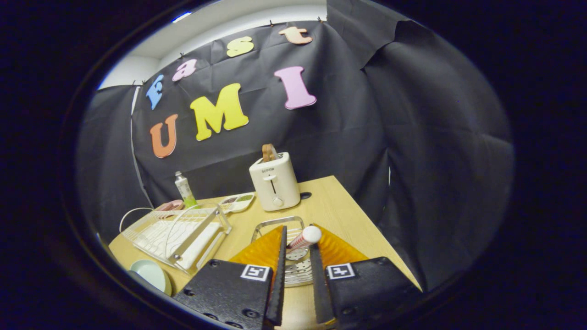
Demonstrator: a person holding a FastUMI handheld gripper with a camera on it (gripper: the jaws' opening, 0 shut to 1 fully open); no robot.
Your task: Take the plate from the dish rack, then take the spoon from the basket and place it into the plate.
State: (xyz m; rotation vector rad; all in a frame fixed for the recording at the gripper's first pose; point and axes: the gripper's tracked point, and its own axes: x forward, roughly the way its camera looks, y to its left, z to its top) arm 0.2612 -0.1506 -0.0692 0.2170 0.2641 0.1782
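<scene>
Gripper view: the table (339,206) is the largest thing here, and the toaster (275,182) standing near its back edge serves as landmark. Nearer than the toaster and off to its left lies the dish rack (176,232), and it looks empty. The plate (151,274) lies flat on the table nearer still, just past the rack's near corner, so the first step of the task looks done. Straight in front of the toaster, towards the camera, sits the wire basket (293,261). Behind the rack, left of the toaster, stand a bottle (185,189) and a small tray (236,201).

The step in hand is, by my judgement, taking the spoon out of the basket. The claw (298,245) is tilted down over the basket, its fingers drawn close together with a narrow gap. The spoon (305,238) pokes up between the fingertips, its rounded end above them. Both fingers seem to press its handle, so I read the claw as clenched on the spoon, though the contact itself is small to see.

The next move calls for lifting the spoon clear of the basket rim, then swinging left, away from the toaster, over the rack's corner to the plate, and letting go low above it.
</scene>
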